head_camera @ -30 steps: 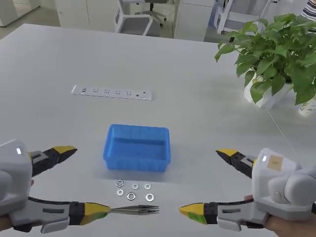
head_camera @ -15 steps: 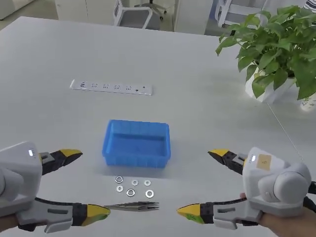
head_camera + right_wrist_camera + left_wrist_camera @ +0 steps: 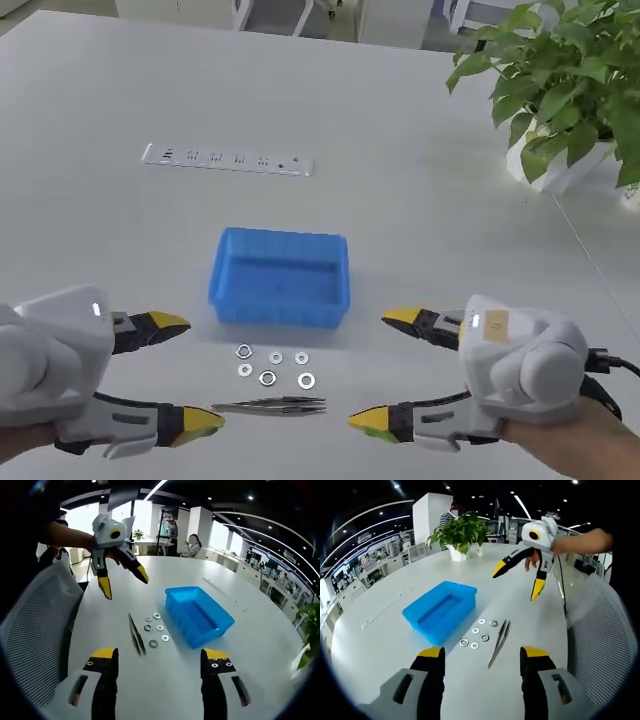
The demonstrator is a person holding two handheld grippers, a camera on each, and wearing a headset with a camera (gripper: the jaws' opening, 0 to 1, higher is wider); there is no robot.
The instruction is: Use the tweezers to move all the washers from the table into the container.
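—Blue container (image 3: 280, 275), where is it?
—Mid-table, upright on the white table (image 3: 430, 220). Power strip (image 3: 228, 160) is at its 11 o'clock, well apart. Potted plant (image 3: 560, 80) is far out at 2 o'clock.
—Washers?
—Six washers (image 3: 272, 366) are loose on the table in a tight cluster at the container's 6 o'clock, near it but not touching.
—Tweezers?
—Tweezers (image 3: 270, 405) lie flat at 6 o'clock of the washers, just beside them and apart. Long axis runs 9 to 3, prongs toward 3.
—Grippers?
—Left gripper (image 3: 203, 372) is at 9 o'clock of the cluster, jaws spread wide, released. Its own view has the tweezers lying ahead between the jaws, clear of both. Right gripper (image 3: 368, 369) mirrors it at 3 o'clock, jaws also spread, released. Its lower tip is near the prong end, apart. Each gripper view shows the other gripper held up off the table.
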